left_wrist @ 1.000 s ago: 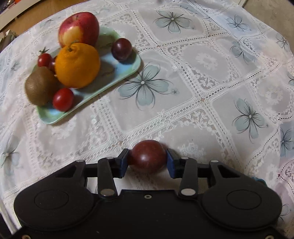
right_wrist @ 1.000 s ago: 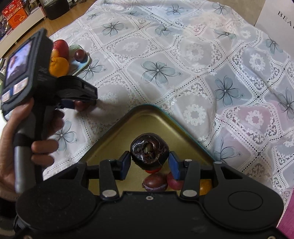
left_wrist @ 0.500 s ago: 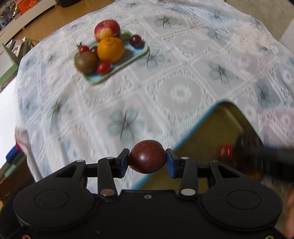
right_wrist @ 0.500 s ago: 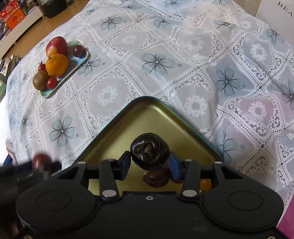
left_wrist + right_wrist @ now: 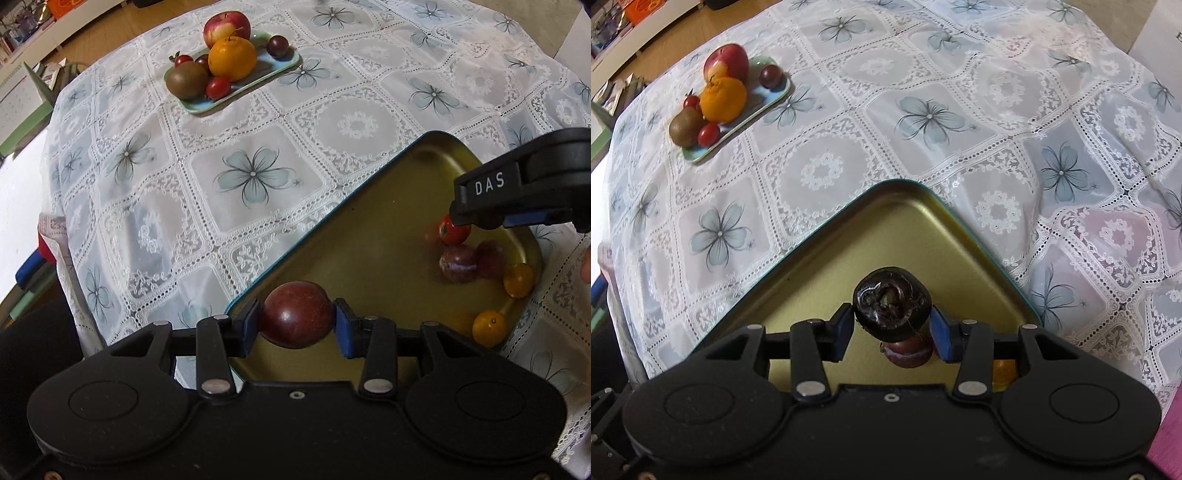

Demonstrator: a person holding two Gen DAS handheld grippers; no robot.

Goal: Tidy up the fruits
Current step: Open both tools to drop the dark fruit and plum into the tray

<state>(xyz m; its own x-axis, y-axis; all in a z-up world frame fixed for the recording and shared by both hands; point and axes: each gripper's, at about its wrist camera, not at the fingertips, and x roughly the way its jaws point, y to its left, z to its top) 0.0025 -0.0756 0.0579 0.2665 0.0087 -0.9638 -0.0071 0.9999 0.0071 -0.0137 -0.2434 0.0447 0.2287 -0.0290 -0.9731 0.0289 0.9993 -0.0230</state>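
A: Left wrist view first. Holding what?

B: Left gripper (image 5: 297, 325) closed on a dark red plum (image 5: 296, 314), blue pads pressed to both sides. Held just above the near corner of the gold tray (image 5: 369, 236).

A: In the tray?

B: At the right end: a red tomato (image 5: 453, 232), a purple plum (image 5: 457, 263) touching a blurred reddish fruit beside it, and two yellow tomatoes (image 5: 488, 328) near the rim. Above them, the right gripper (image 5: 517, 199) reaching in from the right edge, marked "DAS". Cannot tell its grip from this side.

A: Farther off?

B: A pale green dish (image 5: 280, 68) well apart on the lace tablecloth (image 5: 258, 173), carrying an apple (image 5: 226, 27), an orange (image 5: 232, 59), a kiwi (image 5: 186, 80), small red tomatoes and a dark plum.

A: Now the right wrist view.

B: Right gripper (image 5: 892, 325) clamped on a dark, wrinkled fruit (image 5: 891, 309), its puckered end facing the camera. Hanging over the gold tray (image 5: 849, 258), directly above a purple plum (image 5: 908, 354). A bit of yellow fruit just visible behind the right finger.

A: And the dish?

B: Far left on the tablecloth (image 5: 960, 147): pale green dish (image 5: 775, 96) with apple (image 5: 726, 62), orange (image 5: 723, 99), kiwi (image 5: 685, 127), tomatoes, dark plum.
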